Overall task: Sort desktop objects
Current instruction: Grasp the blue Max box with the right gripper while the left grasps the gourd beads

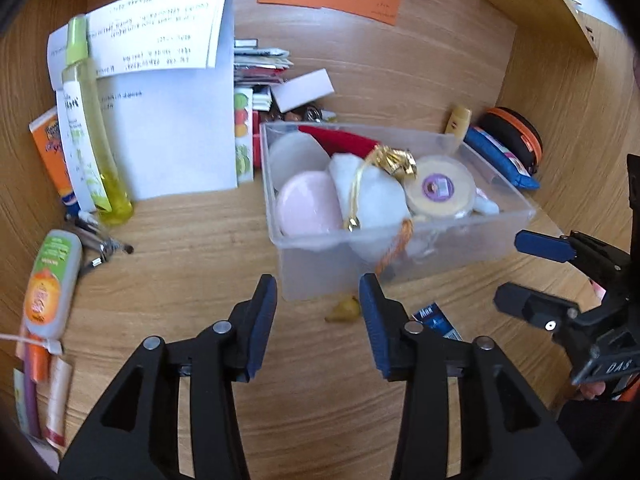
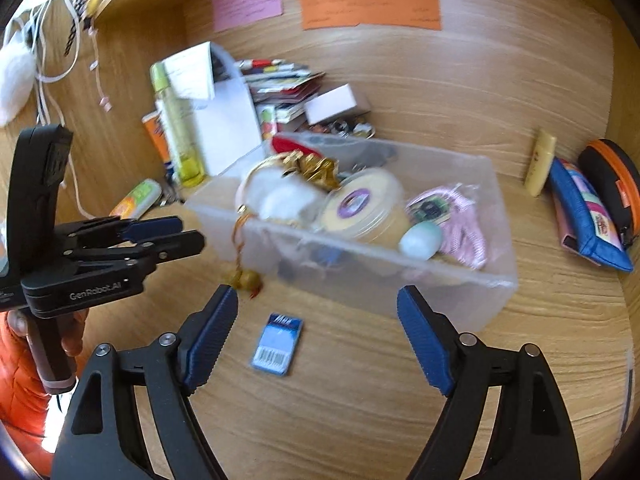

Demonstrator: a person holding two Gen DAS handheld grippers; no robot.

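Note:
A clear plastic box (image 1: 404,252) (image 2: 452,292) stands on the wooden desk, filled with a pink round case (image 1: 306,204), a white plush (image 1: 372,196), a gold bow (image 1: 394,162) and a round tape tin (image 1: 440,186) (image 2: 360,204). A small blue packet (image 2: 277,345) (image 1: 436,322) lies on the desk in front of the box. A gold charm on an orange cord (image 2: 245,279) (image 1: 345,311) hangs out of the box onto the desk. My left gripper (image 1: 318,322) is open and empty before the box. My right gripper (image 2: 318,340) is open and empty, above the blue packet.
A yellow-green spray bottle (image 1: 94,128), tubes (image 1: 50,284) and papers (image 1: 172,92) stand at the left. Booklets (image 1: 260,68) pile behind the box. A blue pouch (image 2: 588,216), a black-orange case (image 2: 614,188) and a yellow tube (image 2: 540,162) lie at the right. Wooden walls enclose the desk.

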